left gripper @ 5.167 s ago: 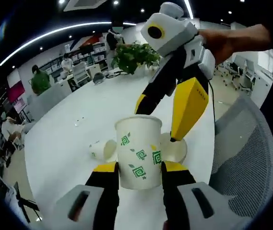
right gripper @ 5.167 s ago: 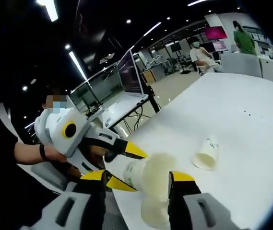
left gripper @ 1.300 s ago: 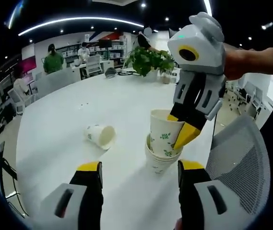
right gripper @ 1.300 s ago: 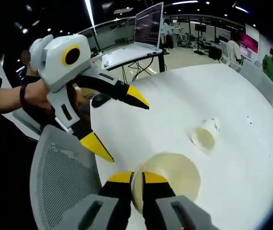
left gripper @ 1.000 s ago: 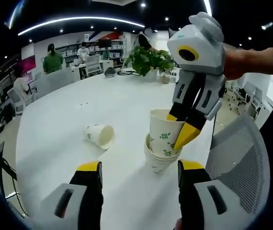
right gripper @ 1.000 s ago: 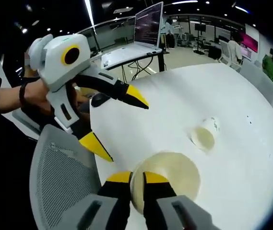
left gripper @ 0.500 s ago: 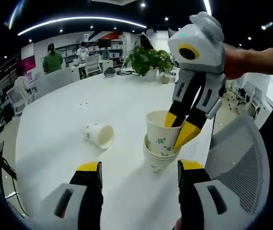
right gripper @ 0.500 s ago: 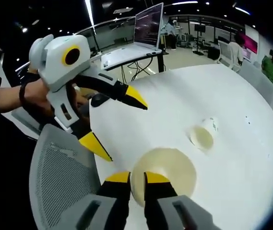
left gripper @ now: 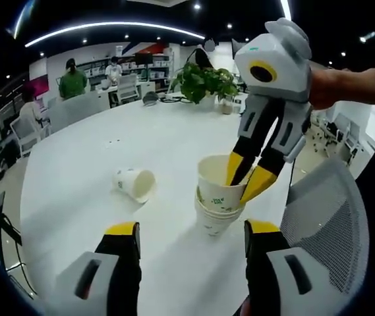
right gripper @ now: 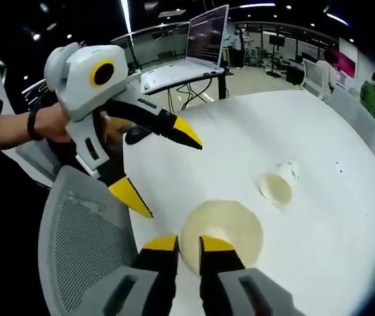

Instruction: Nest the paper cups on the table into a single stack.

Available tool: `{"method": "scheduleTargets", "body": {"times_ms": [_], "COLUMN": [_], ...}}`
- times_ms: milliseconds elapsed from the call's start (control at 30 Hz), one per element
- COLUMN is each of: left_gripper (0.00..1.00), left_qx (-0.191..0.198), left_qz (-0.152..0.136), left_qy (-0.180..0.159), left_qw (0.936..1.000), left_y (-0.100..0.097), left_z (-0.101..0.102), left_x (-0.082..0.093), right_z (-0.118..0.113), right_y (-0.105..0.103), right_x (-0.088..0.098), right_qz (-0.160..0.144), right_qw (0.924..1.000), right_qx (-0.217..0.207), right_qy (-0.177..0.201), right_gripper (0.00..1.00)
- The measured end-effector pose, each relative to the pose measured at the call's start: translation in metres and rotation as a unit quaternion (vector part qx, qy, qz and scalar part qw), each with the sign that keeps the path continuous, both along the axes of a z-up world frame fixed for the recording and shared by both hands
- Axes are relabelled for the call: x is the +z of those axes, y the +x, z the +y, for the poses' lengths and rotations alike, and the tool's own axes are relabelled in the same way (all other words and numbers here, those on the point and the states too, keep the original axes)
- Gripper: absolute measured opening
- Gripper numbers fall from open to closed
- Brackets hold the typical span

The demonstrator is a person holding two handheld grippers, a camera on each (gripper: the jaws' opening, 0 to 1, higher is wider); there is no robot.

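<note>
The right tongs [left gripper: 243, 176] pinch the near rim of the top cup [left gripper: 219, 180], one yellow tip inside it and one outside. In the right gripper view those tongs [right gripper: 188, 247] are nearly shut on the rim of the top cup [right gripper: 221, 235], and the cup's open mouth hides everything below it, so the rest of the stack cannot be seen there. From the left gripper view the stack [left gripper: 216, 209] stands upright on the white desk [left gripper: 88, 164], near the edge by a grey mesh chair [left gripper: 322, 217]. The cups are white paper with small green swirl marks; stepped rims show below the top one, but their exact number is hard to make out.

The left tongs [left gripper: 190, 232] are spread wide and hold nothing, the stack standing just beyond their tips; in the right gripper view the left tongs [right gripper: 154, 170] hang open beside the stack.

A loose cup [left gripper: 135, 184] lies on its side on the desk, well apart from the stack, its mouth turned toward the camera. Its print is too small to read in the right gripper view [right gripper: 275, 185].
</note>
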State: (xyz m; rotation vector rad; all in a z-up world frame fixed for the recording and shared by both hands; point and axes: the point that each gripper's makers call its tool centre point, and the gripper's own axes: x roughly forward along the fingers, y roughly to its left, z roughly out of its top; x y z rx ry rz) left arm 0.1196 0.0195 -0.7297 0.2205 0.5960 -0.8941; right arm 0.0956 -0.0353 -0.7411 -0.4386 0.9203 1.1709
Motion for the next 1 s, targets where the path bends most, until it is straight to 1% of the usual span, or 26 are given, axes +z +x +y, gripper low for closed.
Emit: {"method": "scheduleTargets", "body": {"times_ms": [133, 267, 367, 433, 533, 600, 667, 767, 867, 933, 1000], "left_gripper": [0.62, 0.62, 0.62, 0.62, 0.63, 0.63, 0.63, 0.63, 0.64, 0.64, 0.64], "left_qx": [0.000, 0.002, 0.004, 0.006, 0.010, 0.012, 0.013, 0.020, 0.028, 0.034, 0.038], "left_qz": [0.002, 0.003, 0.006, 0.008, 0.012, 0.016, 0.016, 0.016, 0.016, 0.016, 0.016], "left_qy": [0.001, 0.000, -0.002, -0.005, -0.009, -0.010, -0.010, -0.013, -0.018, -0.019, -0.019], "left_qw": [1.0000, 1.0000, 1.0000, 0.9999, 0.9998, 0.9998, 0.9997, 0.9996, 0.9993, 0.9991, 0.9990], "left_y": [-0.003, -0.004, -0.005, -0.005, -0.006, -0.008, -0.008, -0.007, -0.007, -0.005, -0.006], "left_z": [0.000, -0.001, -0.001, -0.001, 0.000, 0.000, 0.000, 0.003, 0.007, 0.009, 0.012], "left_x": [0.000, 0.000, 0.000, -0.001, -0.002, -0.002, -0.003, -0.001, 0.001, 0.001, 0.002], "right_z": [0.000, -0.002, -0.003, -0.004, -0.003, -0.004, -0.005, -0.009, -0.014, -0.018, -0.019], "right_y": [-0.001, 0.004, 0.000, 0.002, 0.002, 0.007, 0.011, 0.020, 0.028, 0.035, 0.038], "right_x": [0.001, 0.002, 0.006, 0.009, 0.019, 0.025, 0.029, 0.037, 0.040, 0.040, 0.042], "right_qz": [-0.004, -0.006, 0.001, 0.003, 0.004, 0.000, -0.004, -0.006, -0.007, -0.006, -0.013], "right_qw": [1.0000, 0.9999, 0.9993, 0.9981, 0.9950, 0.9914, 0.9883, 0.9814, 0.9772, 0.9758, 0.9737], "right_qx": [-0.001, -0.011, -0.023, -0.038, -0.056, -0.074, -0.087, -0.114, -0.130, -0.134, -0.143], "right_qy": [0.003, 0.011, 0.030, 0.049, 0.082, 0.108, 0.125, 0.154, 0.168, 0.173, 0.177], "right_gripper": [0.12, 0.15, 0.19, 0.21, 0.24, 0.26, 0.29, 0.34, 0.37, 0.37, 0.39]}}
